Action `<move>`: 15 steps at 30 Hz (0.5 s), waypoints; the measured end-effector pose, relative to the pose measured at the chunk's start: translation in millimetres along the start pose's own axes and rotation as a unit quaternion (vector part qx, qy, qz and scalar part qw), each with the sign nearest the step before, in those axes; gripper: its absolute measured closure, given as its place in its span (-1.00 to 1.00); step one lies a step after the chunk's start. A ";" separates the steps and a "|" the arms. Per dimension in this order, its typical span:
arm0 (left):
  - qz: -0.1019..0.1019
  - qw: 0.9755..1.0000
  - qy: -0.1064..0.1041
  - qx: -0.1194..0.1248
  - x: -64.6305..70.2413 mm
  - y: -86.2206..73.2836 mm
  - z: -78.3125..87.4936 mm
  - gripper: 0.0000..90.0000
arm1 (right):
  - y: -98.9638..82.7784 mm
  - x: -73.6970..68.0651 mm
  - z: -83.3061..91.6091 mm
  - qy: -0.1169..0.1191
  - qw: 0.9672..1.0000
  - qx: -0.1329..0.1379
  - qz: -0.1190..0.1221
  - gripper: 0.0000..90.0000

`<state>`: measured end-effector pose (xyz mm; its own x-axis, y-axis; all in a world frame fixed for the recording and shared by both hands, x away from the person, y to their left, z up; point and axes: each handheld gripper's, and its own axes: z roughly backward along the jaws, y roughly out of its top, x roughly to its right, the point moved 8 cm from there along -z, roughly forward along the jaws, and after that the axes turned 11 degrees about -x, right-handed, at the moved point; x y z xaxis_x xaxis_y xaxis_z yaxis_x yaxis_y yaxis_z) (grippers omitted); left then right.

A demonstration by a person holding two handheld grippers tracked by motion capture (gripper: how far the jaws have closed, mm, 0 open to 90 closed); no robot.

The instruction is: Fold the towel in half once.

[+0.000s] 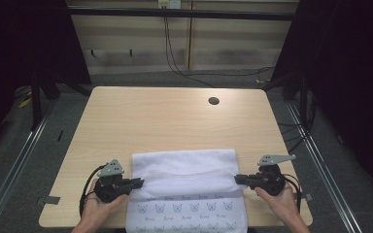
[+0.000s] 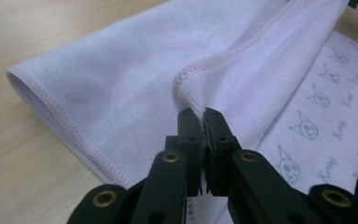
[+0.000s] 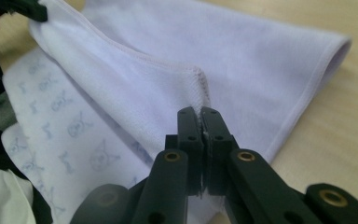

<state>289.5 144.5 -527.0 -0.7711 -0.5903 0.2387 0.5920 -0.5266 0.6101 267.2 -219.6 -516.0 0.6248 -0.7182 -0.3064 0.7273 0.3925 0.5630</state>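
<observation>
The white towel (image 1: 184, 170) is spread at the near edge of the table (image 1: 175, 116); its folded edge is pinched tight by the left gripper (image 1: 138, 183) and right gripper (image 1: 238, 178), with bare wood beyond

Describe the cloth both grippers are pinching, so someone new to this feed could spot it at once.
On the pale wooden table, look to the near edge at its middle: the white towel lies there, folded partway back on itself. The left gripper and right gripper each pinch a corner of its stitched hem. Small printed cat faces cover its exposed near part.
</observation>
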 end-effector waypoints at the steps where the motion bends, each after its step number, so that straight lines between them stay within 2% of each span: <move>1: 0.002 1.000 0.005 -0.013 -3.1 -2.7 -6.3 0.93 | -7.0 0.2 -8.6 -0.003 1.000 -0.018 -0.001 0.96; 2: 0.002 1.000 0.005 -0.013 -3.1 -2.7 -6.3 0.93 | -7.0 0.2 -8.6 -0.003 1.000 -0.018 -0.001 0.96; 3: -0.006 0.999 0.018 -0.030 -4.4 -5.0 -12.8 0.93 | -9.8 0.3 -14.7 -0.006 1.000 -0.028 0.002 0.96; 6: -0.008 0.999 0.025 -0.038 -6.2 -4.9 -17.6 0.93 | -12.7 2.1 -21.7 -0.011 0.999 -0.041 0.002 0.96; 7: -0.002 0.999 0.021 -0.041 -7.6 -4.9 -20.6 0.93 | -14.2 3.1 -25.0 -0.013 0.999 -0.049 0.004 0.96; 8: 0.003 0.999 0.018 -0.040 -9.5 -4.0 -23.2 0.93 | -14.5 5.0 -29.1 -0.015 0.998 -0.056 0.004 0.96; 12: -0.004 0.999 0.028 -0.037 -16.8 2.7 -29.1 0.94 | -11.5 6.9 -34.0 -0.013 0.998 -0.060 -0.001 0.96; 14: -0.003 0.999 0.034 -0.034 -25.2 8.7 -32.1 0.94 | -8.9 8.8 -35.6 -0.019 0.998 -0.064 -0.004 0.96; 15: 0.003 0.999 0.035 -0.026 -35.8 18.4 -38.8 0.94 | -4.6 11.4 -38.5 -0.025 0.998 -0.064 -0.002 0.96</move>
<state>337.1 132.3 -553.7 -0.7501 -0.6340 0.1882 0.6095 -0.5521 0.5689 281.9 -207.4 -551.7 0.6095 -0.7459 -0.2687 0.7622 0.4580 0.4575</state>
